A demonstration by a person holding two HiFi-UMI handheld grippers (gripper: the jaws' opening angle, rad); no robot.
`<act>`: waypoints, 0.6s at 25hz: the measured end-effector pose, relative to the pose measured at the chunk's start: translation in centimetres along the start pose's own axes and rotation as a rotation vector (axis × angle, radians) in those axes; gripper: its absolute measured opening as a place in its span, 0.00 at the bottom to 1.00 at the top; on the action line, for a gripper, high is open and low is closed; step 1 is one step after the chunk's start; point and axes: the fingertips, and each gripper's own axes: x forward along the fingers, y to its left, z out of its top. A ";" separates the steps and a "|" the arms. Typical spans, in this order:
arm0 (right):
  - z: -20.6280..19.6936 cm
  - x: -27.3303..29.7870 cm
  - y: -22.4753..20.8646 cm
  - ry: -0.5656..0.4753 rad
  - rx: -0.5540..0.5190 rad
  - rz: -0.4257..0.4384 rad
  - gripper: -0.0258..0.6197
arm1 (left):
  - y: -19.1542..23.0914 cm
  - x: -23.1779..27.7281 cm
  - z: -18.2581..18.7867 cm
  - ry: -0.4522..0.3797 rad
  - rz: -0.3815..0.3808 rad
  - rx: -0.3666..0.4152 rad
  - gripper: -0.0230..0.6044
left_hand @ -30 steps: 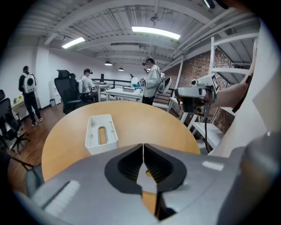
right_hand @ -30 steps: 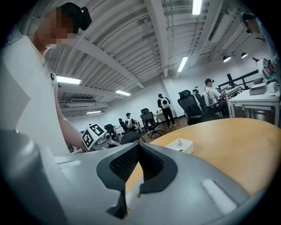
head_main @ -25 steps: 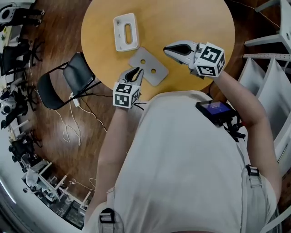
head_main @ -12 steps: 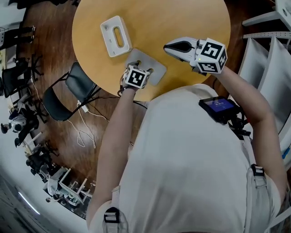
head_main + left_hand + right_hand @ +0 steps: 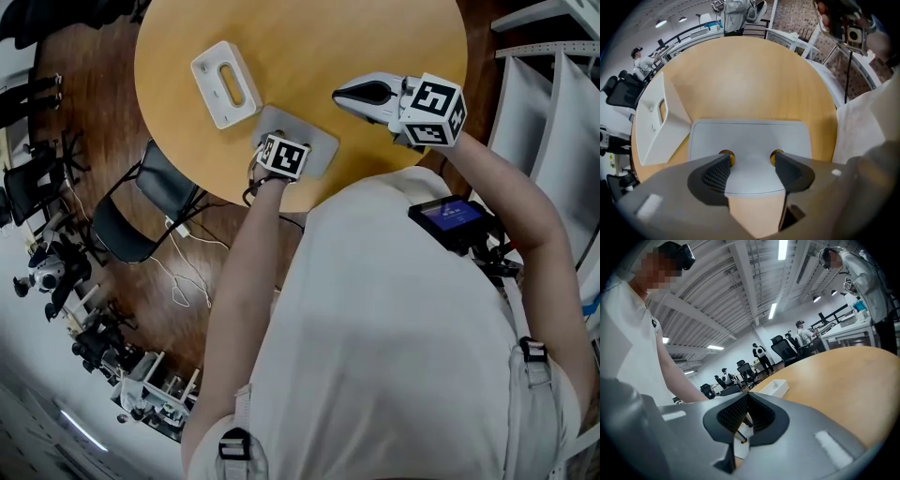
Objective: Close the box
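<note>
— Room to move?
— Plenty across the round yellow wooden table [image 5: 375, 37]: bare beyond and to the right of the white rectangular box with an oval slot [image 5: 225, 84]. Tighter at the near rim, with the flat grey lid with two round holes [image 5: 314, 145] there, off the box, just beside its near corner.
— Left claw?
— For the left gripper [image 5: 750, 161]: spread wide, tips at the two holes, straddling the lid's near edge, clamping nothing.
— Right?
— For the right gripper [image 5: 342, 94]: pressed together, empty, hanging over the table, right of the lid.
— Since a second ago?
— Left: then nearly closed, off the lid's corner. Right: unmoved.
</note>
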 end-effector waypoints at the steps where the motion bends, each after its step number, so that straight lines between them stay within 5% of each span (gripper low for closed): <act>1: 0.1 -0.1 -0.1 -0.004 0.007 -0.003 0.04 | -0.1 0.1 0.1 0.010 0.001 -0.005 0.52; 9: -0.5 0.0 -0.3 -0.012 0.040 -0.005 0.04 | 0.2 0.0 0.5 0.054 -0.010 -0.057 0.48; 15: -0.5 -0.2 -0.6 -0.027 0.039 -0.010 0.04 | -0.4 -0.8 -1.8 0.056 -0.011 -0.001 0.47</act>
